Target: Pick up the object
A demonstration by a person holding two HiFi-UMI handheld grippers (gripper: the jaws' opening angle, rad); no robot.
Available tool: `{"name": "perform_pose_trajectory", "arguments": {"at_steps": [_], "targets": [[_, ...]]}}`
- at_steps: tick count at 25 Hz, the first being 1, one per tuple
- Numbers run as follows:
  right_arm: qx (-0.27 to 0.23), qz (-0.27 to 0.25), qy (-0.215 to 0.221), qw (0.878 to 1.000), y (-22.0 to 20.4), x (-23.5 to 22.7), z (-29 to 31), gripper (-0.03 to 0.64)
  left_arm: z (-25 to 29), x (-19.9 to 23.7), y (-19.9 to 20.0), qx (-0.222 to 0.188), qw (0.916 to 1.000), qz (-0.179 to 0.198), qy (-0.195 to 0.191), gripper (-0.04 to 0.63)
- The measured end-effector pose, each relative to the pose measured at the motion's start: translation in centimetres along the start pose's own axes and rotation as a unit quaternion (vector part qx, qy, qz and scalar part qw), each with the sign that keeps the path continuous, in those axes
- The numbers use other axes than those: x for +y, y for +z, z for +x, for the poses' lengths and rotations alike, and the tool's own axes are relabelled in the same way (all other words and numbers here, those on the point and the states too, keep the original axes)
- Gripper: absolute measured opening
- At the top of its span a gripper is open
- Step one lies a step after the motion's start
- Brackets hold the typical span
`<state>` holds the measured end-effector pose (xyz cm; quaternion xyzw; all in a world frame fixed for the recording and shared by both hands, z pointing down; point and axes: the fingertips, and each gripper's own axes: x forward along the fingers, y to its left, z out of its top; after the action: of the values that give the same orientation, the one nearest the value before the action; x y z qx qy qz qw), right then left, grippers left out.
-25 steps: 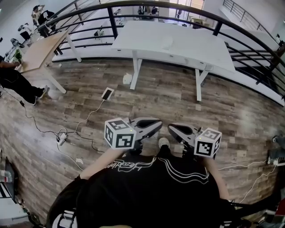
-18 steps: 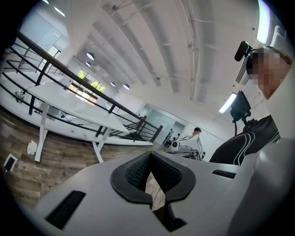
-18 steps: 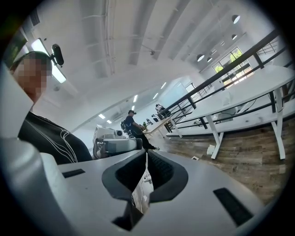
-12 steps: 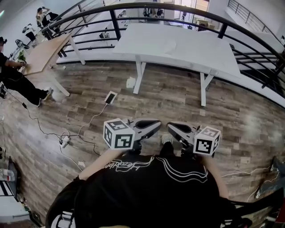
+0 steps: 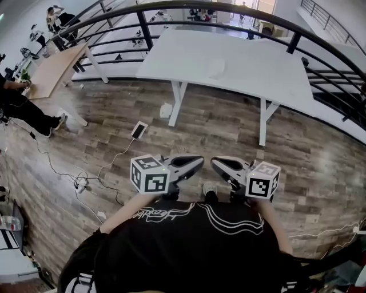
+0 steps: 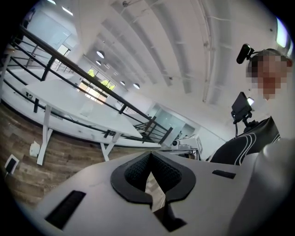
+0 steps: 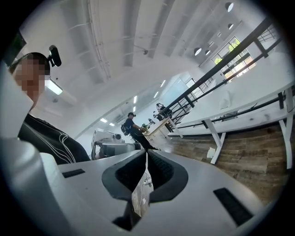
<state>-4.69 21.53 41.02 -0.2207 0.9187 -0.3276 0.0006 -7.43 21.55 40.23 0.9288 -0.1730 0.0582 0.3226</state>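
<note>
A white table (image 5: 251, 63) stands ahead on the wood floor, with one pale, crumpled-looking object (image 5: 216, 68) lying on its top. Both grippers are held low against my chest, far short of the table. My left gripper (image 5: 200, 161) points right and my right gripper (image 5: 214, 162) points left, tips almost facing each other. In the left gripper view the jaws (image 6: 150, 156) meet at their tips with nothing between them. The right gripper (image 7: 146, 156) looks the same in its own view: shut and empty. The pale object (image 6: 86, 109) shows small and distant there.
A black curved railing (image 5: 200, 7) runs behind the white table. A wooden table (image 5: 51, 66) and a seated person (image 5: 20, 109) are at the left. Cables and a power strip (image 5: 80, 182), a flat device (image 5: 138, 130) and a white jug (image 5: 166, 110) lie on the floor.
The head view has shifted slightly, so the white table sits a little lower and nearer. Both grippers stay shut, close together at my chest.
</note>
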Motion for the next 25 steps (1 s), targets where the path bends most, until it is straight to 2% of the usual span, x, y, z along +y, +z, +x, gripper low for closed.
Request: {"name": "perform_pose_trajectory", "arguments": {"at_steps": [6,13,19,25], "targets": [[0.002,0.005,-0.002,1.0,6.5,-8.7,-1.0,0.017,7.4,5.4,6.3,-0.002,1.0,-0.007,0.005,0.008],[-0.005,-0.005,-0.008,1.0,12.2,-16.3,-2.9,0.017,14.6,9.1,11.2,-0.006,1.0,0.0,0.002,0.008],[-0.003,-0.006,0.004,1.0,14.5,-19.5,-3.4,0.017,17.7,11.0,13.2,-0.012,0.9999,0.0,0.011,0.008],[-0.003,-0.009,0.013,1.0,15.4,-20.1,-3.3,0.017,18.0,11.6,13.9,-0.015,0.9996,-0.005,0.022,0.008]]}}
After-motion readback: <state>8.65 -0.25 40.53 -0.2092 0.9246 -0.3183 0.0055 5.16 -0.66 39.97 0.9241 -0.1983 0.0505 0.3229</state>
